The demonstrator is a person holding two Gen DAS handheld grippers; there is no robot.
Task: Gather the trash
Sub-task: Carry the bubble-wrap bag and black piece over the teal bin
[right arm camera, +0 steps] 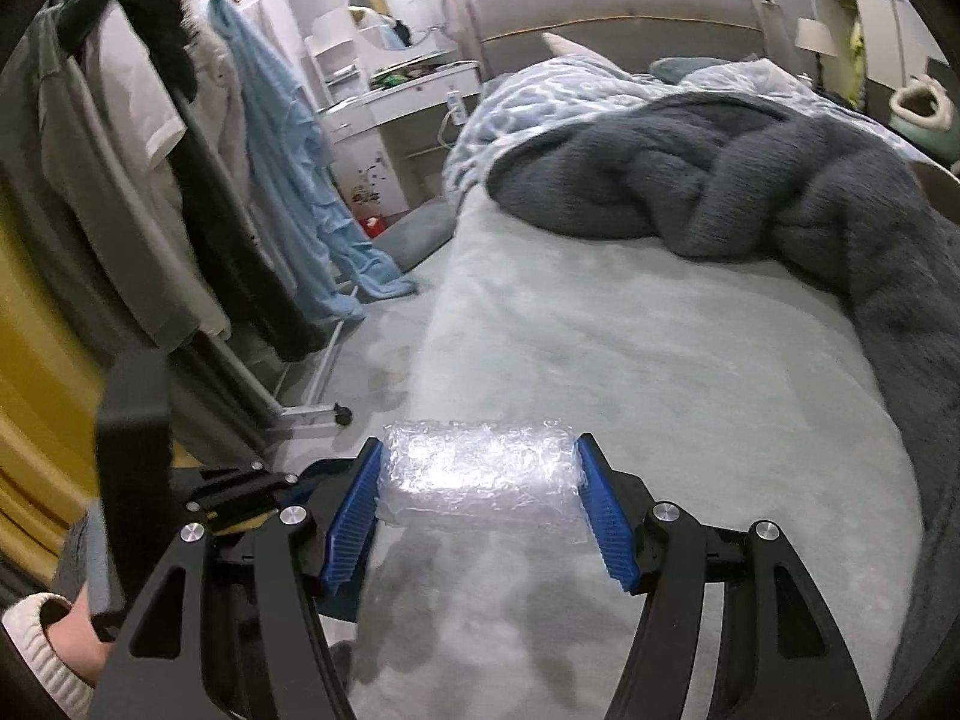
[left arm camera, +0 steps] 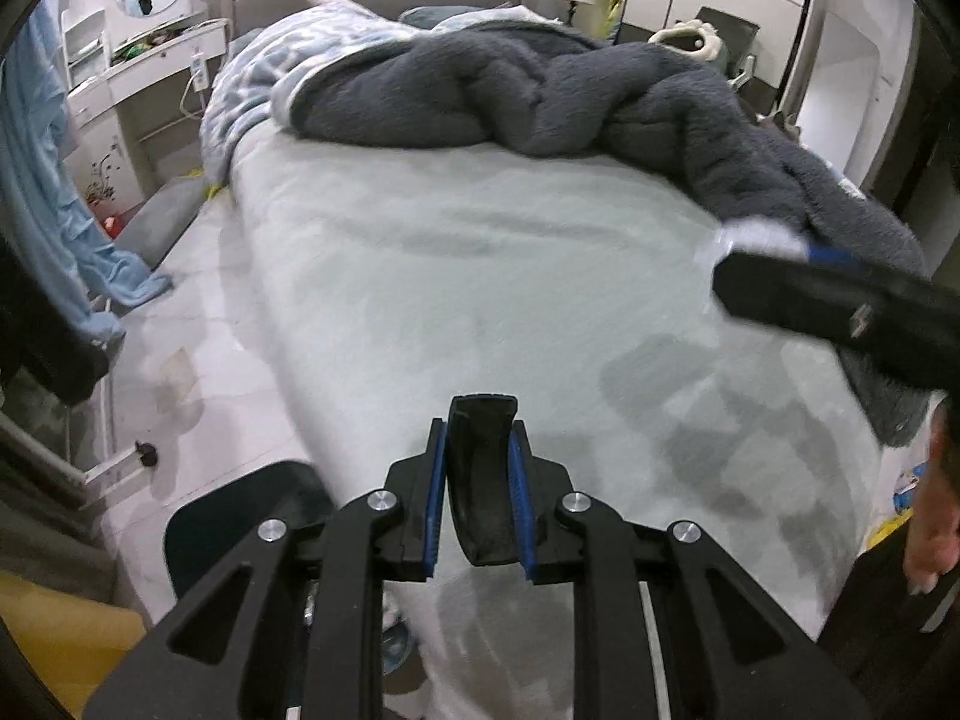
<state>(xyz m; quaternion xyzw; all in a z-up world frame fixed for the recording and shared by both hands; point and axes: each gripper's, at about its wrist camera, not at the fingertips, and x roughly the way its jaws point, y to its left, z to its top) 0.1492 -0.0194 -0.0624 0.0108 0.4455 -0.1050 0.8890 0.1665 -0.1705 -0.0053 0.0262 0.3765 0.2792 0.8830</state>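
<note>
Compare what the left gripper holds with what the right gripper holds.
The left gripper clamps a black curved piece; the right gripper clamps a clear bubble-wrap wad. The black curved piece is opaque, smooth and narrow, so the left jaws stand almost together. The bubble-wrap wad is see-through, crinkled and wide, so the right jaws stand well apart. Both items are pinched between blue pads and held above the pale bedsheet.

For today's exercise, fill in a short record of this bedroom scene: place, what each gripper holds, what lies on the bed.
place: bedroom, over the bed
left gripper: shut on a curved black piece
right gripper: shut on a clear crumpled plastic wrap
on bed: dark grey blanket, patterned blue quilt
beside bed: clothes rack
</note>
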